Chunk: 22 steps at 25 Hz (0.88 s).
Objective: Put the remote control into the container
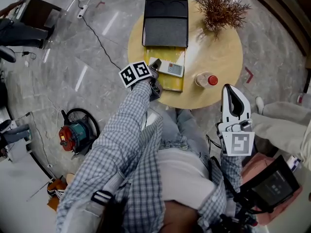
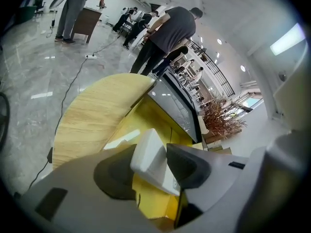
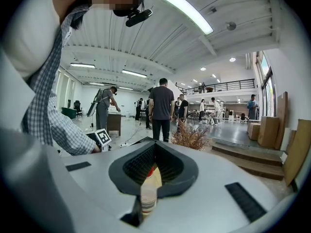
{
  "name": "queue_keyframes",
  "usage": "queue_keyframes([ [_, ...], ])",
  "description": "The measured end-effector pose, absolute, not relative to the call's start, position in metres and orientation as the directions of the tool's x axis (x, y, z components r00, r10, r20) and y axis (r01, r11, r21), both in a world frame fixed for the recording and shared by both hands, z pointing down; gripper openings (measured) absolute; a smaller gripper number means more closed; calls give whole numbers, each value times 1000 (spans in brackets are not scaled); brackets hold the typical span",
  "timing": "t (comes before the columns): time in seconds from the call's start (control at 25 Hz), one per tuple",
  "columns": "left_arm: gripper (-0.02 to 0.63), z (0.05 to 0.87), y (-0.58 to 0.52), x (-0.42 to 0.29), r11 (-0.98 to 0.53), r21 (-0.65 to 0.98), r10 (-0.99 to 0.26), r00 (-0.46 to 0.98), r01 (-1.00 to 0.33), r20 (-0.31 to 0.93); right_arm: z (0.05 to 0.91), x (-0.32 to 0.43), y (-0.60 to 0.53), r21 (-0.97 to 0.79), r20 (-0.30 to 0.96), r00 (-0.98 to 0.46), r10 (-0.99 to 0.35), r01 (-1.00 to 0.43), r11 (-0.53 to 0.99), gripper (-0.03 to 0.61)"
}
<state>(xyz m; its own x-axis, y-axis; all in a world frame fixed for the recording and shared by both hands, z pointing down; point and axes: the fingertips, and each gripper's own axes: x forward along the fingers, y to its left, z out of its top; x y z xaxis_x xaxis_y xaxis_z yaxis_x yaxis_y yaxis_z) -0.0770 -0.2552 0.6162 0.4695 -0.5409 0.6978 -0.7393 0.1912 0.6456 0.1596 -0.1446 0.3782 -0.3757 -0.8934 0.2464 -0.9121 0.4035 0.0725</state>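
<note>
Released left tongs (image 1: 154, 66) are straddling the remote control (image 1: 168, 68), lying crosswise over the yellow container (image 1: 172, 83); clenched right tongs (image 1: 233, 92) are hanging farther off.

White remote (image 1: 167, 67), yellow container (image 1: 172, 83) w/ black lid (image 1: 165, 23) — blue-white checked sleeve (image 1: 121, 130).

Upper centre: one round table (image 1: 218, 57), one yellow container (image 1: 170, 84), one black lid (image 1: 165, 23), one remote control (image 1: 167, 67), one bottle (image 1: 206, 80), one dried plant (image 1: 219, 6). Two grippers: left gripper (image 1: 154, 71), right gripper (image 1: 234, 91).
</note>
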Motion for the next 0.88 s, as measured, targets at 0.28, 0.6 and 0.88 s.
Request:
queue_keyframes([
  [0.28, 229, 614, -255, -73, 198, 639, -532, 467, -743, 707, 376, 160, -147, 63, 244, -380, -892, -912, 405, 6],
  [0.6, 230, 614, -249, -75, 141, 567, -477, 447, -811, 757, 370, 157, -150, 40, 226, -380, -897, -916, 398, 6],
  [0.88, 230, 611, -244, -77, 52, 487, -455, 413, -872, 789, 373, 160, -147, 49, 234, -393, -889, -909, 415, 6],
])
